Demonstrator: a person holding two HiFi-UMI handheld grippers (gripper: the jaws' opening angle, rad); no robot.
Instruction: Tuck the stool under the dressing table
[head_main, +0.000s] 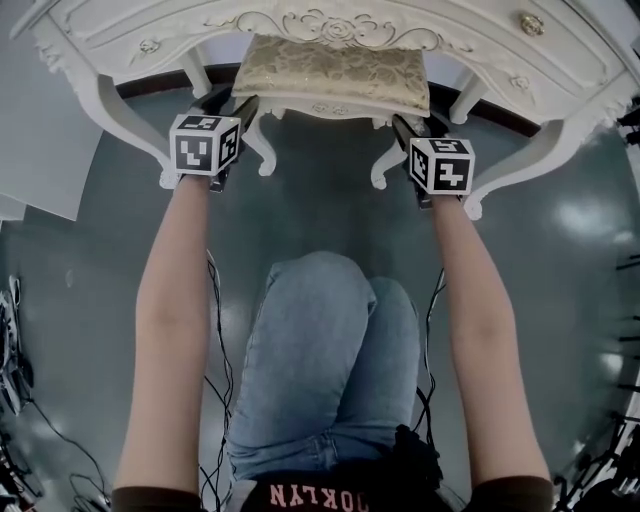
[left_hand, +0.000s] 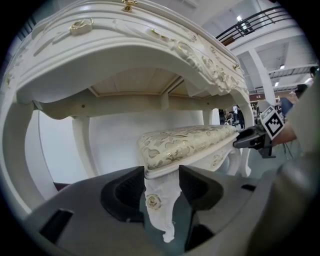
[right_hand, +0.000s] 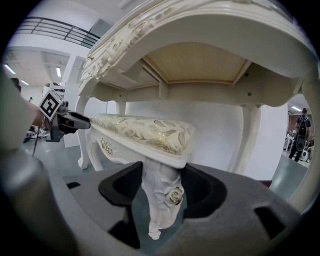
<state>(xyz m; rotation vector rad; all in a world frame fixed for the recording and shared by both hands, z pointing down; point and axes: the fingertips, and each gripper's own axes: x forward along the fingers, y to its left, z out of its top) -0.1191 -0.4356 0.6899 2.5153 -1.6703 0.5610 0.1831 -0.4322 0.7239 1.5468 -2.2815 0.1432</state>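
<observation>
stool (head_main: 335, 75) sits half under the table (head_main: 560, 50), left gripper (left_hand: 161, 187) and right gripper (right_hand: 162, 187) jaws clamped on its near legs (left_hand: 159, 215); push both evenly so it slides in straight without clipping the table.

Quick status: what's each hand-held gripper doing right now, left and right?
Left hand-held gripper: closed on the stool's near left leg.
Right hand-held gripper: closed on the stool's near right leg.
</observation>
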